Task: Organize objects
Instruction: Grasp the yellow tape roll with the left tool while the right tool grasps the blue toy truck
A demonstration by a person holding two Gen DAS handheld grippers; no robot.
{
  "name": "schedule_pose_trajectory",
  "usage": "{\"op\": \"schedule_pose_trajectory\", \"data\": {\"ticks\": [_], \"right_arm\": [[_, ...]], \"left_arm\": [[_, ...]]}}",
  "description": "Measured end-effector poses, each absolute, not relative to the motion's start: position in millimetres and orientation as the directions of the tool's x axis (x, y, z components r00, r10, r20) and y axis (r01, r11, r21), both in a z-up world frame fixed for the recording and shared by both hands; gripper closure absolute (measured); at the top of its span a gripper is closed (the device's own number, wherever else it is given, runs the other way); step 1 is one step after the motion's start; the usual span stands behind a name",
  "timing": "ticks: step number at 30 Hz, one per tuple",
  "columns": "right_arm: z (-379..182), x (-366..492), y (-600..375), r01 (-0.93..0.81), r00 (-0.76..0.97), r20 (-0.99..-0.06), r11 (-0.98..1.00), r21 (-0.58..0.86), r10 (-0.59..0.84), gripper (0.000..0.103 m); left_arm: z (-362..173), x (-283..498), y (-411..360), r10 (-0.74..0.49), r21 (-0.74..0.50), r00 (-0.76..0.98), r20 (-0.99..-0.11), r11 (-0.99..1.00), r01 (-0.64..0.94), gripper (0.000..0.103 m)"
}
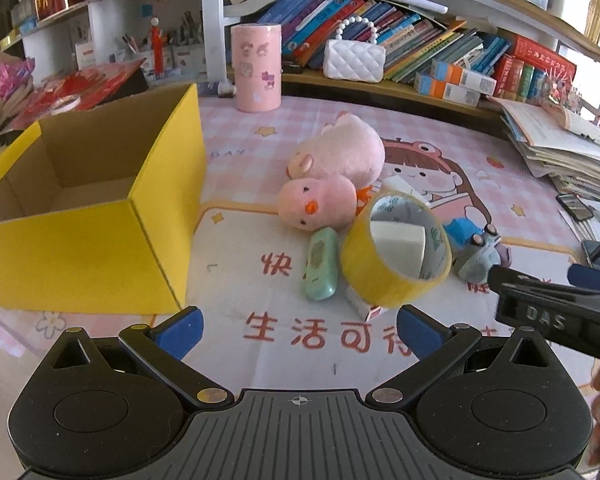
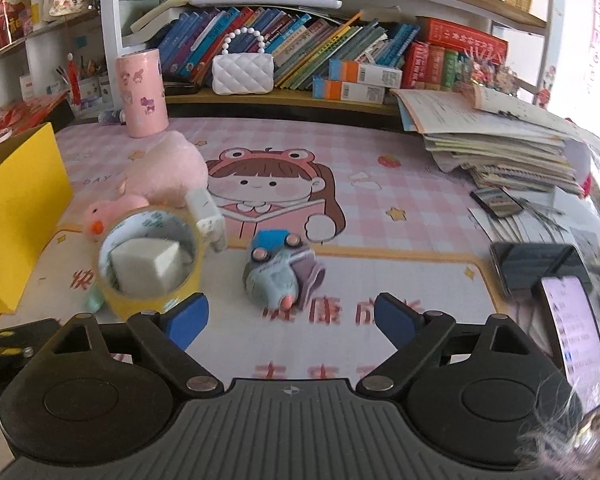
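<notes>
while both grippers hang over the pink checked mat (image 2: 400, 208), neither has anything between its blue pads: the left gripper (image 1: 298, 330) stands wide open over bare mat and red printed characters, and the right gripper (image 2: 290, 322) is likewise spread wide, empty, with the blue toy car (image 2: 278, 268) lying on its side just beyond its tips. near the middle of the mat sits a cluster of things to sort: a yellow tape roll (image 1: 396, 250) tilted on edge (a white block (image 2: 146, 270) shows through its hole), a mint green case (image 1: 320, 264) touching the roll's left side, and 2 pink plush toys (image 1: 336, 168) just behind. the yellow cardboard box (image 1: 80, 248) stands open and empty to the left of the cluster. 2 phones (image 2: 540, 268) lie at the mat's right edge.
</notes>
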State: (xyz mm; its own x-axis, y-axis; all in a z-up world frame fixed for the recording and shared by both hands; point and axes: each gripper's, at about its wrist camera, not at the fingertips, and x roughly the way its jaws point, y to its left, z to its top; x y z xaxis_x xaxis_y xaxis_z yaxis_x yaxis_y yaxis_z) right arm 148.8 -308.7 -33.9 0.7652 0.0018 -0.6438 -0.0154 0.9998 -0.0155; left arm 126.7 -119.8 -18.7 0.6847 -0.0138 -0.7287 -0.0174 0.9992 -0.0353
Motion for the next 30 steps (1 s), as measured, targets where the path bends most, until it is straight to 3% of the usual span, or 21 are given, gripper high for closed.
{"op": "schedule_pose_trajectory", "data": {"ticks": [3,7,12,14,19,25,30], "right_arm": [[-41,165,-313,-0.037,0.772,-0.636,0.999,-0.039,0.004,0.013],[-54,188,-315,-0.086,0.760,-0.650,0.994,-0.062,0.025,0.023],[-68,211,-321,-0.114,0.719,-0.689,0.993,0.010,0.089,0.028],[-70,217,-320,-0.136,0.712,-0.694,0.990,0.020,0.112,0.038],[-66,219,-330,-0.174,0.705,-0.684,0.981,0.085,0.185,0.038],[-39,202,-360,-0.123,0.753,-0.636,0.986,0.115,0.169,0.038],[-27,188,-383,-0.066,0.755,-0.633,0.980,0.186,0.171,0.038]], "left_arm": [[-18,130,-123,-0.005,-0.026,0.691,-0.722,0.999,-0.020,0.000],[-19,135,-126,0.026,0.000,0.686,-0.727,0.999,-0.038,0.000],[-20,140,-129,0.047,0.011,0.679,-0.733,0.998,-0.057,0.000],[-20,143,-132,0.039,0.008,0.678,-0.734,0.999,-0.048,0.000],[-20,155,-150,0.013,0.022,0.678,-0.735,1.000,0.004,0.000],[-24,169,-186,-0.051,0.052,0.690,-0.722,0.990,0.128,0.000],[-40,187,-211,0.008,0.181,0.718,-0.696,0.970,0.165,0.001]]}}
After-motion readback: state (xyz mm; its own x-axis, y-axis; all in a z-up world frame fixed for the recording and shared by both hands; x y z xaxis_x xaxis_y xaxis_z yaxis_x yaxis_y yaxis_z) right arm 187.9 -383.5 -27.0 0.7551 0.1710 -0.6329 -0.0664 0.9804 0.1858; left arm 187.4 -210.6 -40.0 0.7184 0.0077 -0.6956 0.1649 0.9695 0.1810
